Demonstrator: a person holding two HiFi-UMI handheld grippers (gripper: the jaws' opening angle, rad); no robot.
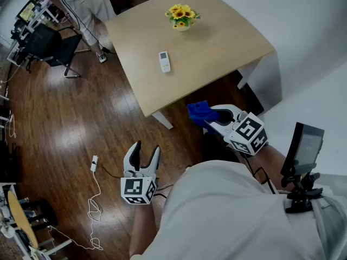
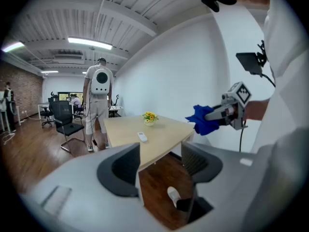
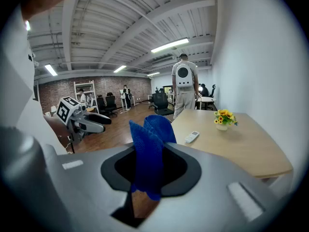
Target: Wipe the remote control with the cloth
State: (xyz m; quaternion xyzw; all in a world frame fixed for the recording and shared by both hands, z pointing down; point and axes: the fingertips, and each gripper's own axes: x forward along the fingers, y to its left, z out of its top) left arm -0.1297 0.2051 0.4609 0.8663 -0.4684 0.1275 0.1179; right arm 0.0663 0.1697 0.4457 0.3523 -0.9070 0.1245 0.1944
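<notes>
A white remote control (image 1: 164, 61) lies flat on the light wooden table (image 1: 217, 53), left of its middle; it also shows as the remote (image 2: 142, 137) and the remote (image 3: 191, 137) in the gripper views. My right gripper (image 1: 201, 112) is shut on a blue cloth (image 1: 198, 110), held in the air off the table's near edge; the cloth (image 3: 147, 151) stands up between its jaws. My left gripper (image 1: 146, 151) hangs open over the wooden floor, well short of the table, nothing between its jaws.
A pot of yellow flowers (image 1: 182, 17) stands at the table's far side. A person in white (image 1: 81, 4) stands by the far left corner, next to a black office chair (image 1: 51, 47). A white cable (image 1: 93, 199) lies on the floor.
</notes>
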